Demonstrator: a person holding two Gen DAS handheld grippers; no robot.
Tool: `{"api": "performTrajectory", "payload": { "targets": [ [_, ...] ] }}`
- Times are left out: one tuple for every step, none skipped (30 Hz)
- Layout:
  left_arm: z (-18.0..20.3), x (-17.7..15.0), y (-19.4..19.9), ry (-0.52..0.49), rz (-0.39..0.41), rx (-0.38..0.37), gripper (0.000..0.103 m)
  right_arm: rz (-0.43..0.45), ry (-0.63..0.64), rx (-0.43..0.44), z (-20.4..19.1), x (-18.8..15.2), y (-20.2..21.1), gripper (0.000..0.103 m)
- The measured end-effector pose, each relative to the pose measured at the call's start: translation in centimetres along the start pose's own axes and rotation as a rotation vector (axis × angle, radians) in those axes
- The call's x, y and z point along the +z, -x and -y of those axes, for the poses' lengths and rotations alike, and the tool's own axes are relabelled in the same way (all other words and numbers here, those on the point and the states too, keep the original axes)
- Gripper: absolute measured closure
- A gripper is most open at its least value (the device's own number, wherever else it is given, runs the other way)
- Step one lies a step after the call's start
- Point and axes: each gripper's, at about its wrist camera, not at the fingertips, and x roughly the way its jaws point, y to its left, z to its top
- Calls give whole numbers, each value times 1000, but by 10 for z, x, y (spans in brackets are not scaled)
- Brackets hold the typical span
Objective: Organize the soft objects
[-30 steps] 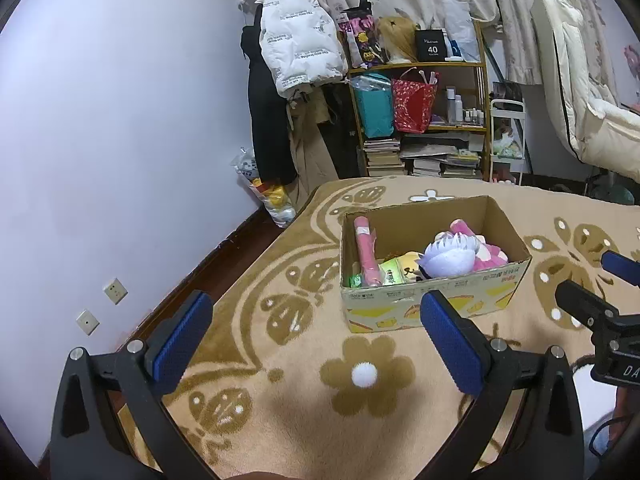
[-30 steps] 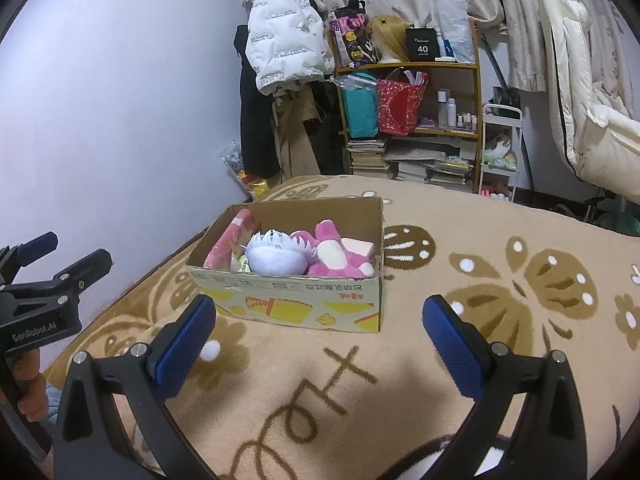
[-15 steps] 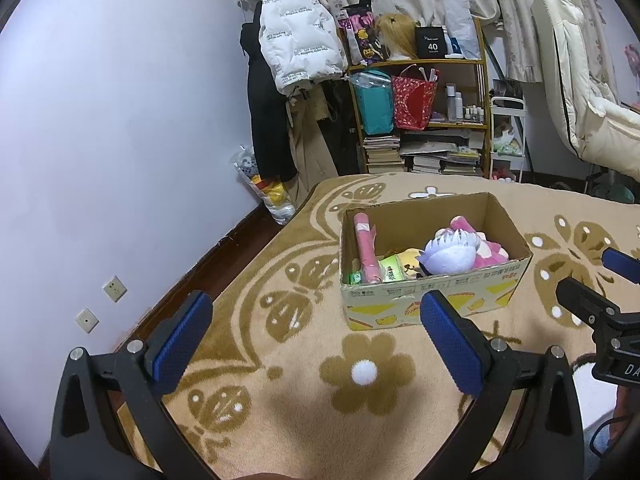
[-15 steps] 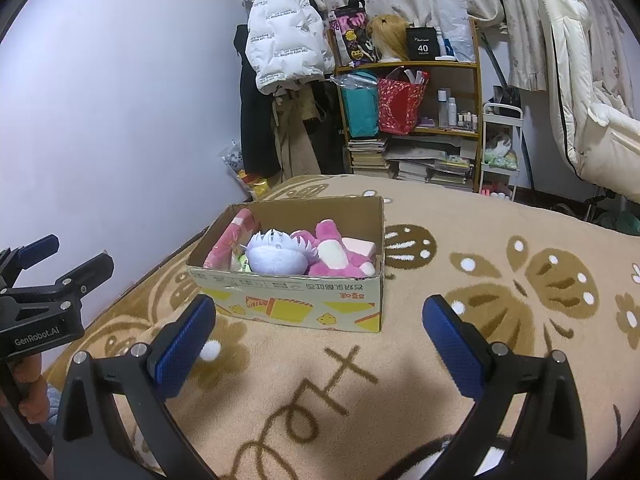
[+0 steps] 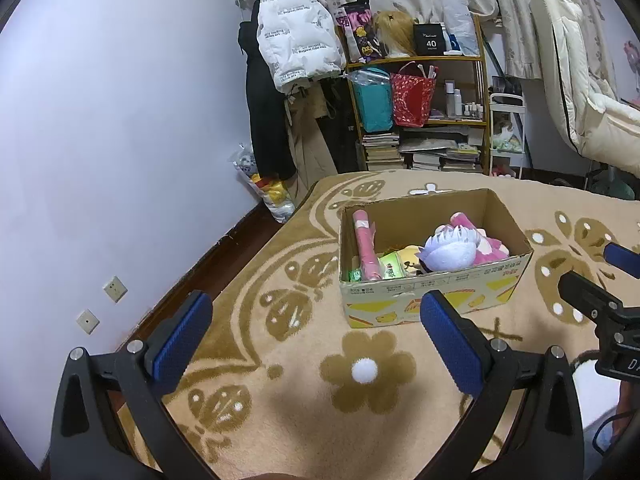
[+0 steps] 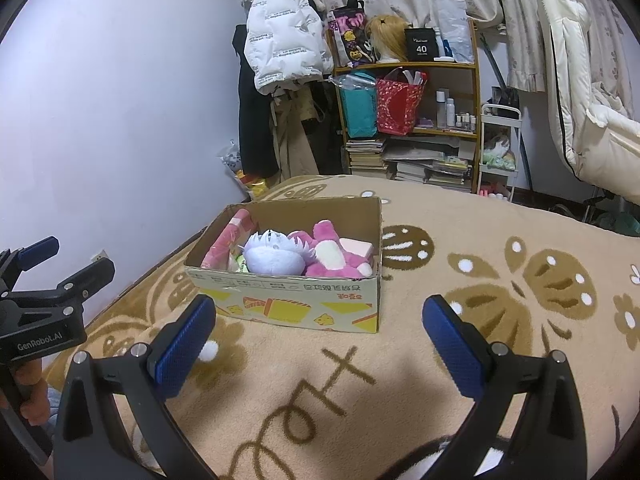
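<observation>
Both your left gripper (image 5: 316,332) and right gripper (image 6: 316,330) hang spread and empty, cardboard box (image 6: 288,304) of plush toys (image 6: 276,258) dead ahead on the blanket (image 6: 460,360), roughly equally near both.

left wrist: near cardboard box (image 5: 434,298), looking from its left-front | right wrist: from its right-front (image 6: 304,300) | shared: box, shelf (image 5: 424,120)

white puffer jacket (image 5: 296,28) hanging | shelf (image 5: 424,112): books, bags | possibly wig (image 6: 386,36)
</observation>
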Motion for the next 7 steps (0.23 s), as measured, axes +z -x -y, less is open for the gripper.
{"api": "performTrajectory", "payload": {
  "targets": [
    [0,0,0,-1,1,3,0,0,0,1,0,0,0,0],
    [-1,0,0,-2,2,5,0,0,-1,0,0,0,0,0],
    [-1,0,1,-3,4,6,0,0,-1,0,1,0,0,0],
    [-1,0,1,-2,4,5,0,-1,-1,1,1,0,0,0],
    [-1,0,1,-1,3,4,0,-1,0,0,2,0,0,0],
    [-1,0,1,0,2,3,0,0,0,-1,1,0,0,0],
    [-1,0,1,1,1,0,0,-2,-1,0,1,0,0,0]
  ]
}}
